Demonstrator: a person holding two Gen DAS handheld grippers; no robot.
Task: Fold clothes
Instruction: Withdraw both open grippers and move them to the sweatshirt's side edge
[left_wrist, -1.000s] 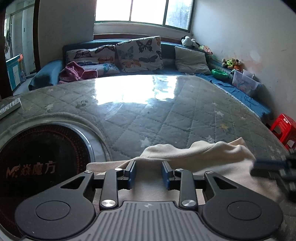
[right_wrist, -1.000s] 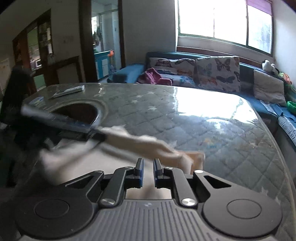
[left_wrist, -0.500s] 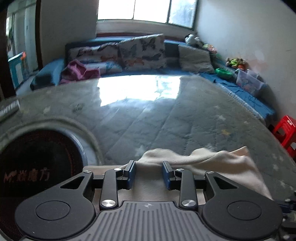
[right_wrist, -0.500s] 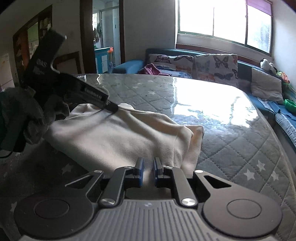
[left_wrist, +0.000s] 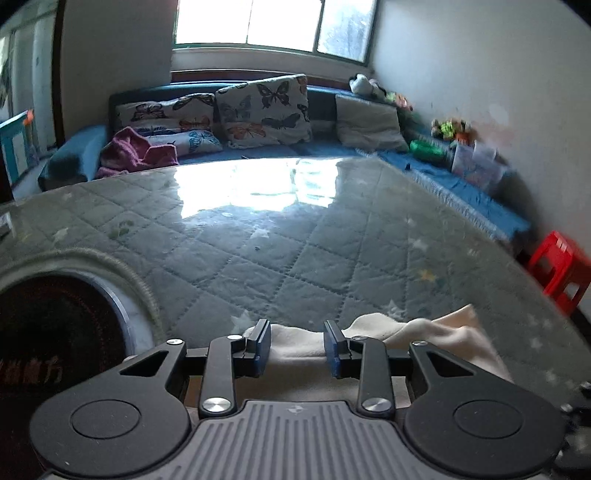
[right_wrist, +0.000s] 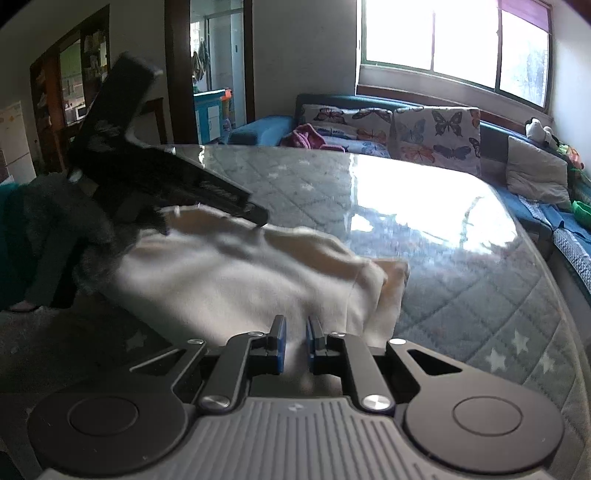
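A cream garment (right_wrist: 240, 280) lies bunched on the quilted grey table cover (right_wrist: 443, 258), with its near side held up off the surface. My right gripper (right_wrist: 295, 343) is shut on the garment's near edge, the cloth running between its blue pads. In the right wrist view my left gripper (right_wrist: 207, 218) reaches in from the left, closed on the far left edge of the cloth. In the left wrist view the same garment (left_wrist: 443, 339) fills the gap between the fingers of my left gripper (left_wrist: 297, 350); a folded part trails off to the right.
A dark round inset (left_wrist: 55, 332) sits in the table at the left. Beyond the table a blue sofa (left_wrist: 74, 158) holds butterfly cushions (left_wrist: 266, 107) and a pink cloth (left_wrist: 136, 151). A red stool (left_wrist: 561, 273) stands at the right. A grey fuzzy sleeve (right_wrist: 55, 221) holds the left gripper.
The garment went from a blurred, moving strip to a spread sheet stretched between both grippers. In the left wrist view less cloth shows ahead and the right gripper has left the right edge.
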